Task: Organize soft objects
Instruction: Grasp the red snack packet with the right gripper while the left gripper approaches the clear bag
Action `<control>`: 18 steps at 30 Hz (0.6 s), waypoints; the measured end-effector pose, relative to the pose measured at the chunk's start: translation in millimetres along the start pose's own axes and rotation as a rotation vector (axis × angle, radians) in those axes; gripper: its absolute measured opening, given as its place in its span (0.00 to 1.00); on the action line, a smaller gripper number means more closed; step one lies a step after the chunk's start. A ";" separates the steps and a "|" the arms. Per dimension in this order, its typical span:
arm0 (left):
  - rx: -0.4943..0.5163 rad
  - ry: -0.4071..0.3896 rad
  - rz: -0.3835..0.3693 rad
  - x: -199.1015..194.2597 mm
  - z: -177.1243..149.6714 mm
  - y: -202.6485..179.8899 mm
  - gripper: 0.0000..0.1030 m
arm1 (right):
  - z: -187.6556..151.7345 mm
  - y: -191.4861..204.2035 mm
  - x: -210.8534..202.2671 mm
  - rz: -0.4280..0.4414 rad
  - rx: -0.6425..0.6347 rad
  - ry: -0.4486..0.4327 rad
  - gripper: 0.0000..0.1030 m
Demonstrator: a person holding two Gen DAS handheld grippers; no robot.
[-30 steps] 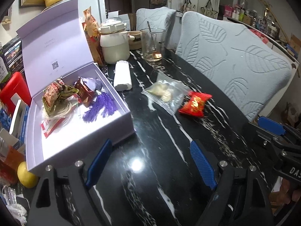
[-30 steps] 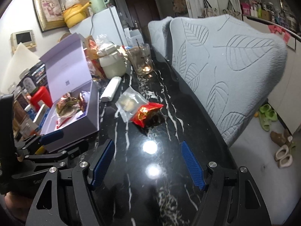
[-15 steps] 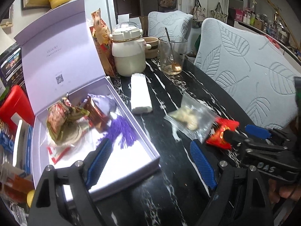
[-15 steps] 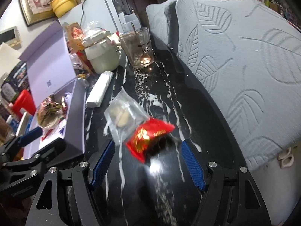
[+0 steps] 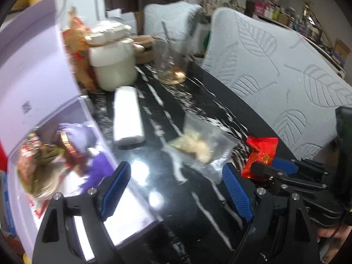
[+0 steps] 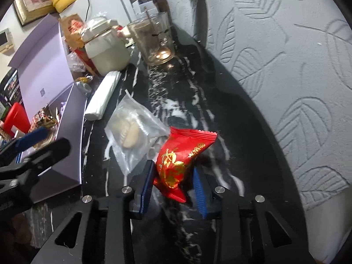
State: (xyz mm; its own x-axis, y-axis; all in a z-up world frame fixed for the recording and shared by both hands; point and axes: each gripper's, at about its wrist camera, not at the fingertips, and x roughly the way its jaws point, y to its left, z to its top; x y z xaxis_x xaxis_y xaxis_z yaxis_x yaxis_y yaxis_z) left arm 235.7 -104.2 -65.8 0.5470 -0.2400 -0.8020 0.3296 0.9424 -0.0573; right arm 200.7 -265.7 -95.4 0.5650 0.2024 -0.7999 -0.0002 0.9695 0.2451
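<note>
My right gripper (image 6: 173,182) is shut on a red snack packet (image 6: 180,160), its blue pads pressing both sides; the packet also shows in the left wrist view (image 5: 261,154). A clear bag with pale pastry (image 6: 134,132) lies just left of it on the black marble table (image 6: 198,101). My left gripper (image 5: 176,189) is open and empty, low over the table beside the open lilac gift box (image 5: 132,226), which holds wrapped items and a purple tassel (image 5: 96,167).
A white folded packet (image 5: 127,114), a cream lidded jar (image 5: 112,66), a glass with a spoon (image 5: 171,63) and snack bags stand at the back. Grey leaf-patterned chair backs (image 6: 286,66) line the table's right edge. Clutter sits left of the box.
My right gripper moved forward and closed on the red packet. My left gripper moved further forward along the box; its view is now blurred.
</note>
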 end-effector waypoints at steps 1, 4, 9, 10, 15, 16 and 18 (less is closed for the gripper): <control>0.008 0.016 -0.010 6.0 0.8 -3.3 0.83 | -0.9 -3.4 -2.3 0.005 0.009 -0.003 0.32; 0.039 0.057 -0.040 26.3 7.0 -13.2 0.83 | -4.1 -12.1 -13.7 0.001 0.019 -0.024 0.32; 0.064 0.073 -0.062 49.7 15.0 -18.6 0.83 | -2.0 -15.2 -28.9 -0.012 0.006 -0.062 0.32; 0.070 0.087 -0.063 55.8 16.7 -18.9 0.83 | -1.3 -14.8 -30.0 -0.015 0.000 -0.065 0.32; 0.097 0.129 -0.080 71.4 19.9 -19.9 0.85 | 2.6 -14.4 -22.7 -0.014 0.002 -0.047 0.32; 0.103 0.138 -0.080 73.7 19.5 -20.4 0.92 | 3.1 -15.3 -20.5 -0.009 0.009 -0.042 0.32; 0.141 0.158 -0.070 80.0 18.0 -25.9 0.94 | 3.9 -17.2 -15.4 0.003 0.027 -0.023 0.32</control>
State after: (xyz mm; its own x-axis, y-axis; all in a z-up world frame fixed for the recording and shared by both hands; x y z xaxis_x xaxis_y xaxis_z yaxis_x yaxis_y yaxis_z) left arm 284.8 -152.0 -117.8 0.3950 -0.2540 -0.8829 0.4727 0.8802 -0.0417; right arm 195.3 -286.0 -85.1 0.5837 0.2022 -0.7864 0.0196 0.9647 0.2626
